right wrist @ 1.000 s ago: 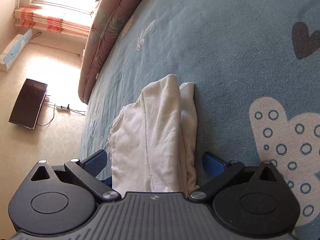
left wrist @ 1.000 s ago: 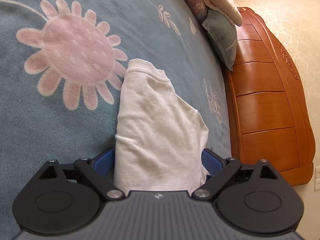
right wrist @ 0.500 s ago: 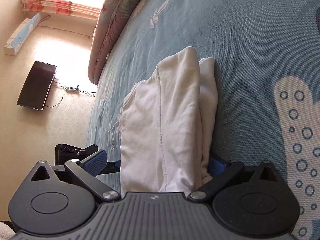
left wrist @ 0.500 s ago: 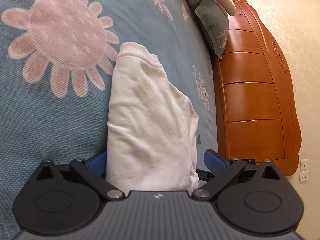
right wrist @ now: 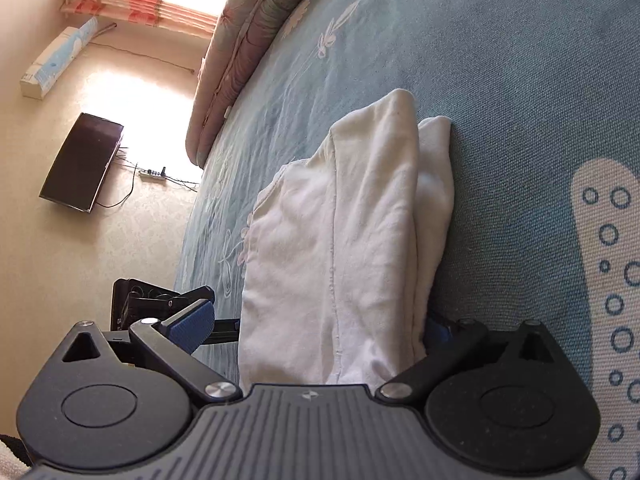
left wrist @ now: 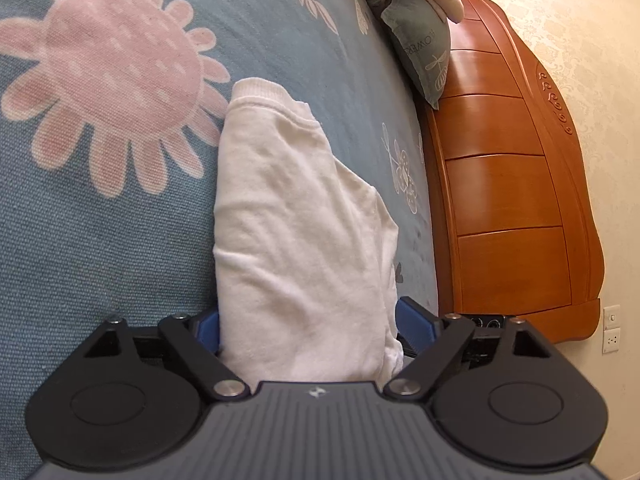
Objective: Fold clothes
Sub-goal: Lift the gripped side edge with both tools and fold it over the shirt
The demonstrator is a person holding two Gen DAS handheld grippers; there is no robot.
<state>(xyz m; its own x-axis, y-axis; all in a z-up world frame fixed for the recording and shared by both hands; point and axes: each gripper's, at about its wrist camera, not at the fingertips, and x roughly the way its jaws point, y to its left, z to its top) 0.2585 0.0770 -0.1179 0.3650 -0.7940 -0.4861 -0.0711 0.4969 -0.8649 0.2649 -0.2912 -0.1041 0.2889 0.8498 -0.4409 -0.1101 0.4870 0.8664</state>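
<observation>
So the folded white garment (left wrist: 296,240) is lying on the blue blanket (left wrist: 100,240) and runs straight out ahead from between the fingers of both tools. Left gripper (left wrist: 308,326) has its jaws closing, both blue pads right against the cloth's sides. Right gripper (right wrist: 316,324) is still apart, left pad clear of the fabric, right pad tucked under the edge
</observation>
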